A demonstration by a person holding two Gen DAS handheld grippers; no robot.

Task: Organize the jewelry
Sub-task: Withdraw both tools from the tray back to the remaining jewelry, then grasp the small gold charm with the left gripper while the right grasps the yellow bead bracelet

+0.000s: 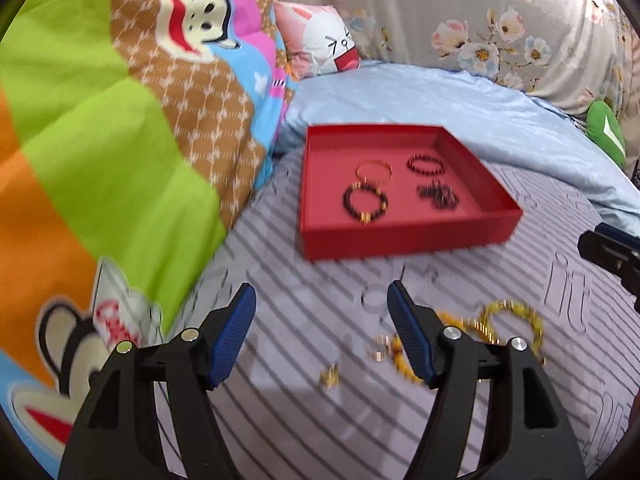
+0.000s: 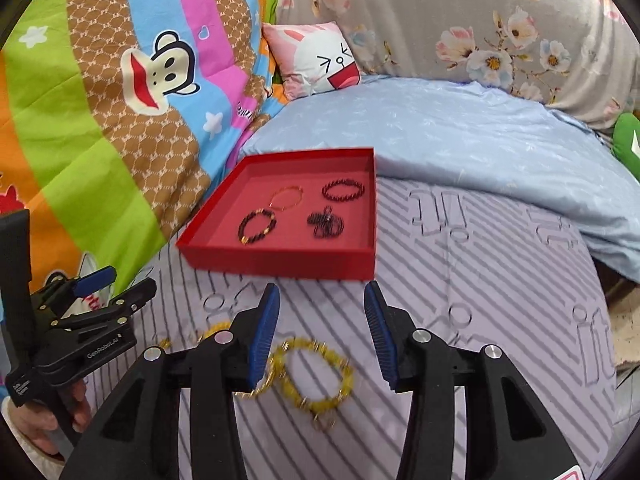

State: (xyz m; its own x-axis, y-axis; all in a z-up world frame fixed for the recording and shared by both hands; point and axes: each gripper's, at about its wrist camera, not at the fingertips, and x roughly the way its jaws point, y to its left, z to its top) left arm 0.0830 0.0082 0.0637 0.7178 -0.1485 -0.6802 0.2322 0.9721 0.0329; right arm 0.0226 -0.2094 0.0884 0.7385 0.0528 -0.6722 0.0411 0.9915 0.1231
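Observation:
A red tray [image 1: 400, 240] [image 2: 280, 266] rests on the striped bed sheet. It holds a thin gold bangle [image 1: 374, 171], a dark red bead bracelet [image 1: 427, 163], a black bead bracelet [image 1: 365, 202] and a black chain heap [image 1: 438, 196]. On the sheet in front of the tray lie a yellow bead bracelet [image 2: 316, 376] [image 1: 516, 316], a gold chain [image 2: 262, 388], a gold ring [image 1: 380, 348] and a small gold piece [image 1: 330, 378]. My left gripper [image 1: 320, 292] is open above the sheet and holds nothing. My right gripper [image 2: 322, 288] is open above the yellow bracelet, not touching it.
A bright cartoon quilt [image 1: 120, 140] is piled along the left. A pink pillow [image 2: 316, 58] and a floral cushion [image 2: 480, 32] stand at the back. A light blue duvet [image 2: 460, 132] lies behind and right of the tray. A hand [image 2: 24, 424] holds the left gripper's handle.

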